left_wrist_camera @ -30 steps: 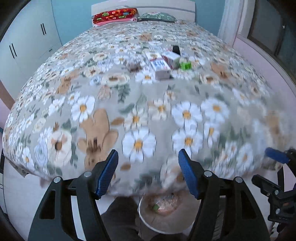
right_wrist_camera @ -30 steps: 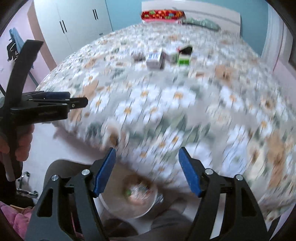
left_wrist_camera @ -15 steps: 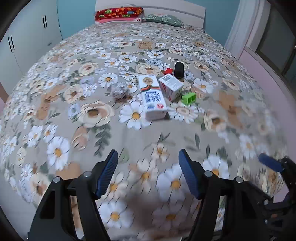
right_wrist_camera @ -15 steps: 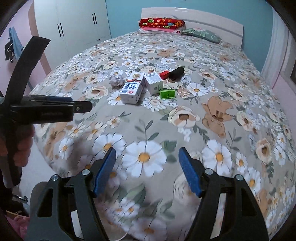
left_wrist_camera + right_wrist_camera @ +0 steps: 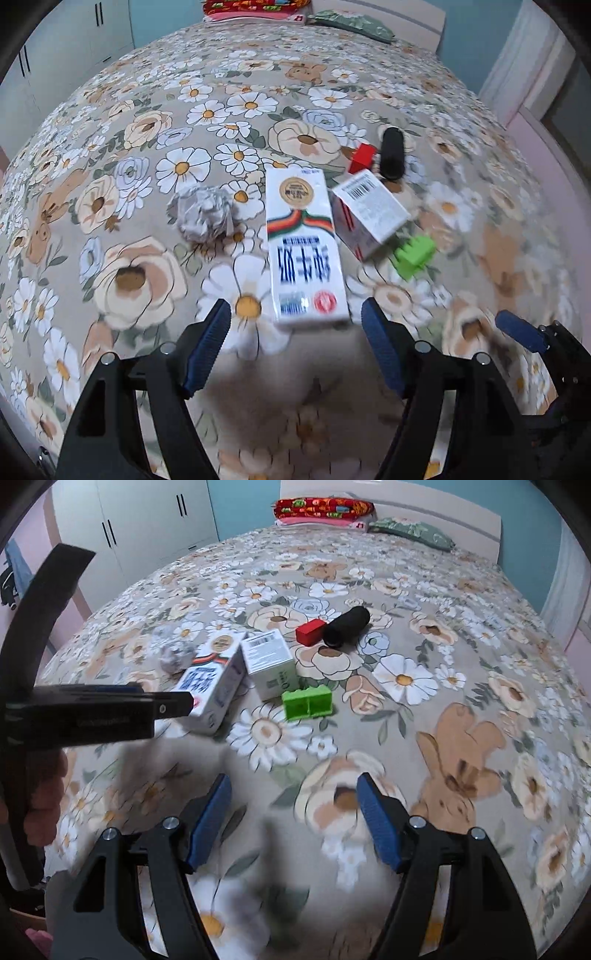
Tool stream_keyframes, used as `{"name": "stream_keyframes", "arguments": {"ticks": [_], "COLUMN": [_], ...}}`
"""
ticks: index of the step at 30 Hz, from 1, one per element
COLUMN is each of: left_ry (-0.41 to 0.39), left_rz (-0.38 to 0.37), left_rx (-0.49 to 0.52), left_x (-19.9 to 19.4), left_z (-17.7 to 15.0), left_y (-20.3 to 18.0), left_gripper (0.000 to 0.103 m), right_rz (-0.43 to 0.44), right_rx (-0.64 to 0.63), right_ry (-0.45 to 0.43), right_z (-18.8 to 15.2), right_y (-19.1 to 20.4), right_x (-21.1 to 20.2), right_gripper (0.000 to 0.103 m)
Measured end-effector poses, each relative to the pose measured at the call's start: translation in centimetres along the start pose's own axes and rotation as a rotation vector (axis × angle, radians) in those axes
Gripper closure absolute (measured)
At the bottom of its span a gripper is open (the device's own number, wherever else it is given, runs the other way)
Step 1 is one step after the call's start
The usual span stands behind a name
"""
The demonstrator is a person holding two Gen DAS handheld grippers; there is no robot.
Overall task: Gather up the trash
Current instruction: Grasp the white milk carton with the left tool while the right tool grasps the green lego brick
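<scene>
On the floral bedspread (image 5: 147, 155), near mid-bed, lie milk carton (image 5: 303, 247), crumpled paper (image 5: 203, 214) and small box (image 5: 369, 210). Left gripper (image 5: 295, 350), jaws just widened, and right gripper (image 5: 293, 819) are apart, empty. White wardrobes (image 5: 147, 524) stand behind.

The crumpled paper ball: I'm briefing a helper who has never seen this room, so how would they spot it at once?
Look at the floral bedspread and find the cluster of small items near its middle. At that cluster's left end, just left of the long milk carton lying flat, sits the crumpled paper ball. It is the only grey, wrinkled, shapeless piece; its neighbours are all boxes or blocks.
</scene>
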State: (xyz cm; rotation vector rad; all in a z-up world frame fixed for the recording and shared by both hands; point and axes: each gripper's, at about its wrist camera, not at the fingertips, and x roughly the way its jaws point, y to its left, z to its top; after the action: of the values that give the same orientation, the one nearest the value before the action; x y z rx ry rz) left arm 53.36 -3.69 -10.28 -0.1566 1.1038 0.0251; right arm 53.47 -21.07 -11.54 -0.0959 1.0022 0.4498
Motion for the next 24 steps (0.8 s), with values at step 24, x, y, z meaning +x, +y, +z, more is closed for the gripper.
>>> {"name": "stream_keyframes", "arguments": {"ticks": [24], "left_ry": [0.018], "left_rz": [0.05], "left_rx": [-0.011], "left_x": [6.7], "left_z": [3.4], "left_y": [0.1], "left_gripper": [0.055], "right_rz": [0.023], "right_rx": [-0.042], "right_ry": [0.035], "right_z": [5.0], "right_y": [-0.5], "right_x": [8.7], "right_gripper": [0.058]}}
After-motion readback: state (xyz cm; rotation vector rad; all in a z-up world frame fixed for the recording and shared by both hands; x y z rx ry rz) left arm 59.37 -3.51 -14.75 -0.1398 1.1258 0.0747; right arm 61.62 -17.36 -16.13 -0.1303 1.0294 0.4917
